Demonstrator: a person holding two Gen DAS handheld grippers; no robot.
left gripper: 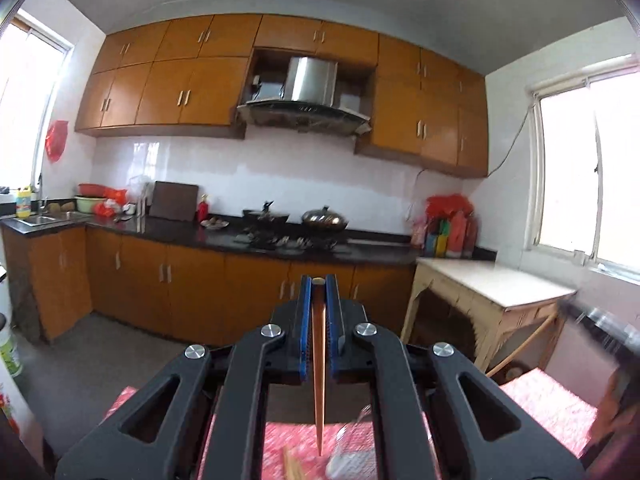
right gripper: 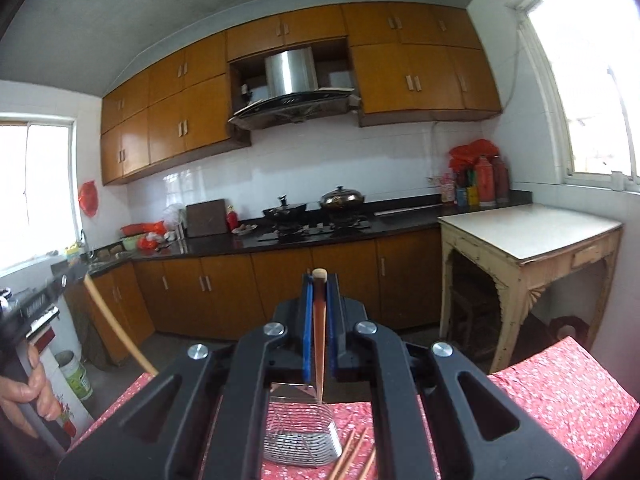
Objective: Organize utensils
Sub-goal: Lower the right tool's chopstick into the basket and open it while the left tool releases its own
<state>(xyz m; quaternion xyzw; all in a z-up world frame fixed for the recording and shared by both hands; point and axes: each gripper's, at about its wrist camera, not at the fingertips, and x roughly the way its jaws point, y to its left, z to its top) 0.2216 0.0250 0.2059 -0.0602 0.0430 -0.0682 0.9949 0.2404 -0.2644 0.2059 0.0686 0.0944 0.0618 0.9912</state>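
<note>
My left gripper (left gripper: pixel 319 280) is shut on a brown wooden chopstick (left gripper: pixel 319 380) that runs between its blue pads, pointed end down over the red floral tablecloth (left gripper: pixel 552 404). My right gripper (right gripper: pixel 319 276) is shut on another brown chopstick (right gripper: pixel 319 352), its tip hanging just above a metal wire utensil holder (right gripper: pixel 300 436) on the cloth. Loose chopsticks (right gripper: pixel 352 456) lie on the cloth to the right of the holder. The holder shows blurred in the left wrist view (left gripper: pixel 352 452). The left gripper with its chopstick shows at the left edge of the right wrist view (right gripper: pixel 116 324).
A red floral tablecloth (right gripper: pixel 568 392) covers the table below both grippers. Beyond stand a cream side table (right gripper: pixel 528 232), a black kitchen counter (right gripper: pixel 400 216) with a stove and pots, and orange cabinets. A thermos (right gripper: pixel 76 376) stands on the floor at left.
</note>
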